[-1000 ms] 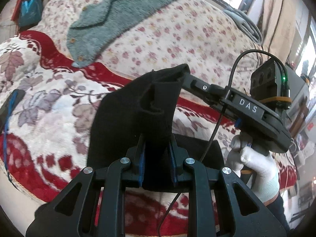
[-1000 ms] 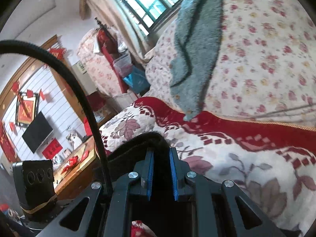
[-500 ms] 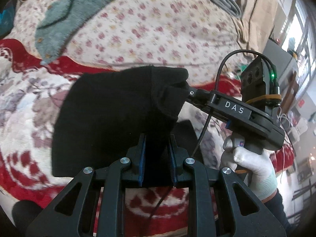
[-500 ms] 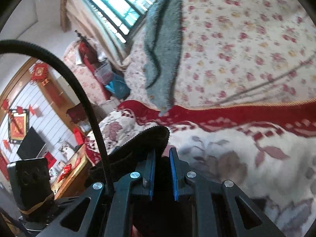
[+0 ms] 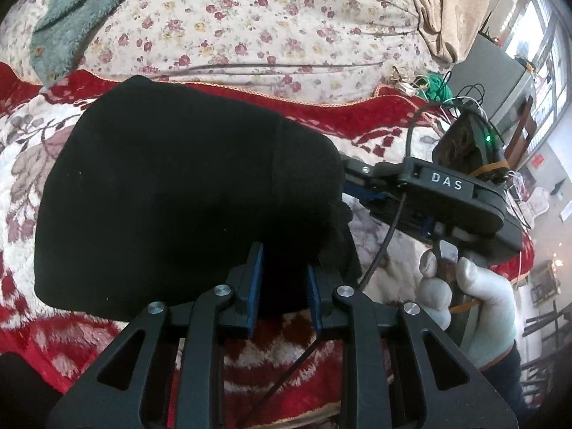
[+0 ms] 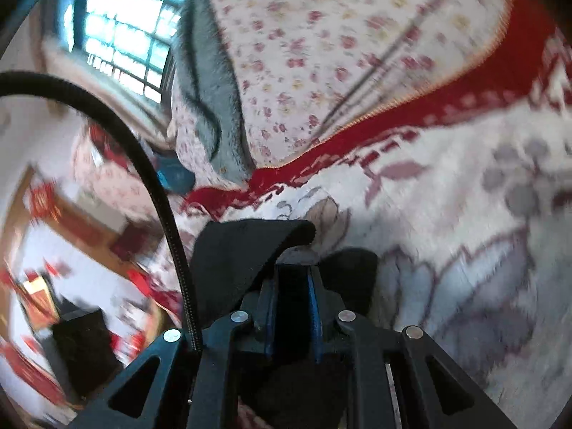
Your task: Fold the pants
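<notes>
The black pants [image 5: 171, 193] lie folded over on the red and white floral blanket [image 5: 43, 325], spread toward the left. My left gripper [image 5: 284, 261] is shut on the near edge of the pants. My right gripper [image 5: 352, 175] comes in from the right, shut on the pants' right edge; its tips are buried in the cloth. In the right wrist view, which is blurred, my right gripper [image 6: 292, 279] is shut on a black fold of the pants [image 6: 246, 246] just above the blanket [image 6: 464, 250].
A rose-print quilt [image 5: 268, 25] rises behind the blanket, with a teal fleece garment [image 5: 71, 18] draped on it at upper left. A tangle of cables [image 5: 429, 85] lies at the right. Furniture and a window stand at the far right.
Both grippers have carried the held edge of the pants to the right and down. The raised fold has come down over the lower layer. The right wrist view has swung quickly.
</notes>
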Tool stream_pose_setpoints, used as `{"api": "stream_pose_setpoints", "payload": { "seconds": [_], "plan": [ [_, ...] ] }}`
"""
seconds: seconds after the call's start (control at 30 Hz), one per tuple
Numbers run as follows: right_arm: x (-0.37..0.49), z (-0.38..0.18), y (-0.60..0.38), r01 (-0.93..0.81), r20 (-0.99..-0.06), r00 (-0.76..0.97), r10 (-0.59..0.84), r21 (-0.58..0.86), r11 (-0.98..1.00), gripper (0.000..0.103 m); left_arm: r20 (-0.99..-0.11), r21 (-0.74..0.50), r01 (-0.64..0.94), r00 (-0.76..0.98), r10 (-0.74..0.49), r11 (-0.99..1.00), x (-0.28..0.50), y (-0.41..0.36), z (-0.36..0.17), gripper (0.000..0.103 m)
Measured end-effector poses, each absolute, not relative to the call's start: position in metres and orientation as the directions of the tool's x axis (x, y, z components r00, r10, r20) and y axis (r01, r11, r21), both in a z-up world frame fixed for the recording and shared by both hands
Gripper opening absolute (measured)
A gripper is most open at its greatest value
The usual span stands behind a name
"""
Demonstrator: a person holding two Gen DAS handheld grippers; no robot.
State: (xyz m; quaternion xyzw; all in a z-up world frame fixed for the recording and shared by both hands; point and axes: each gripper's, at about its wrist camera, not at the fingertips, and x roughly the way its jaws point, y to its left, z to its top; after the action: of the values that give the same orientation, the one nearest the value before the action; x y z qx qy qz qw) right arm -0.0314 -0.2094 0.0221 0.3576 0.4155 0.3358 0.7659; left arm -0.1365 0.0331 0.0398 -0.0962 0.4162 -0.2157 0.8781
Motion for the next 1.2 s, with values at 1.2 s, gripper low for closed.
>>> {"api": "stream_pose_setpoints", "payload": {
  "seconds": [1.2],
  "plan": [
    [-0.042, 0.029, -0.162, -0.396, -0.426, 0.347, 0.835, 0.741, 0.543, 0.015, -0.71, -0.244, 0.163, 0.642, -0.291, 0.956, -0.05, 0.134, 0.04, 0.061]
  ]
}}
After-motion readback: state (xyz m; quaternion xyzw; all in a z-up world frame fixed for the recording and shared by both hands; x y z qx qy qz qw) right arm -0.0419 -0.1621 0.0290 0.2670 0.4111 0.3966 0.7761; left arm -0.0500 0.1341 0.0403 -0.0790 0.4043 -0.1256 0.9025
